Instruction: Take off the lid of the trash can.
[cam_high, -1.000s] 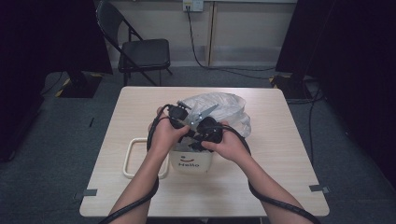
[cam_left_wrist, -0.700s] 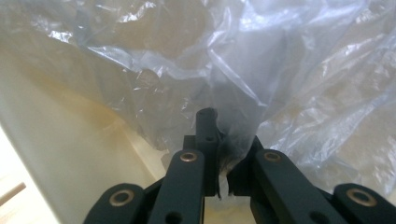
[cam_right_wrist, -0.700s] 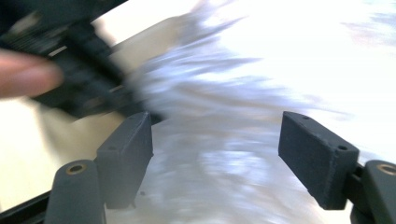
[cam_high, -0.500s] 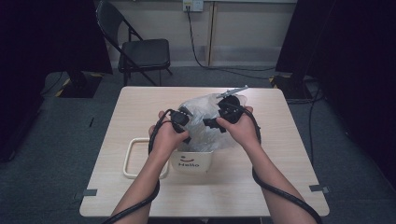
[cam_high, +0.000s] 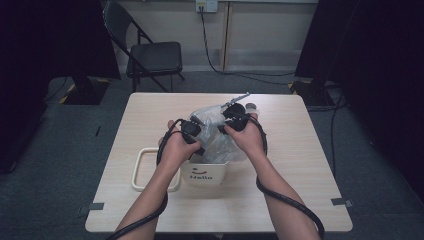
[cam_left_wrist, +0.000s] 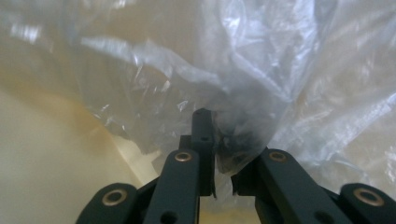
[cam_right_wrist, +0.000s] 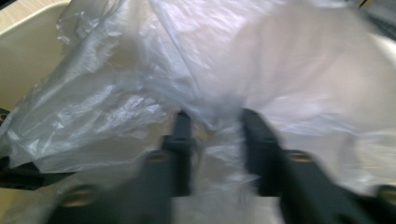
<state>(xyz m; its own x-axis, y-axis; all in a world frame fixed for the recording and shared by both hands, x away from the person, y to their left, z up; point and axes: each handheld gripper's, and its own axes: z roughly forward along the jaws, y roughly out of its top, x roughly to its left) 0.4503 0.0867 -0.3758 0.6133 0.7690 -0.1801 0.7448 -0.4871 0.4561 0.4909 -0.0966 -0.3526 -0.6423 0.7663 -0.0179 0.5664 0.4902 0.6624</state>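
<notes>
Centrally, on the wooden table (cam_high: 150, 115), I see a small cream bin (cam_high: 205, 172) marked "Hello", with a clear plastic bag (cam_high: 215, 142) rising out of its open top and billowing behind and above it. Whether anything lies inside the bag or the bin I cannot tell; the film is crumpled and glossy. Just left of the bin, touching the table, lies a cream rectangular frame (cam_high: 142, 172), the loose rim ring.

Left gripper (cam_high: 192, 131): held at the bin's left upper edge. In the left gripper view the left gripper (cam_left_wrist: 215, 140) has its jaws drawn nearly together on a bunched fold of the plastic bag (cam_left_wrist: 243, 84), which I see pinched between them; the jaws have just been opening slightly, the film remaining between them. The bin's cream wall (cam_left_wrist: 51, 154) lies behind and below the film.

Right gripper (cam_high: 235, 120): held above the bin's rear right, against the bag's top. In the right gripper view, which is blurred, the right gripper (cam_right_wrist: 212, 123) has just been closing its jaws; a gap remains between them with film of the plastic bag (cam_right_wrist: 261, 60) gathered in it, and I cannot tell whether the pads press on it
</notes>
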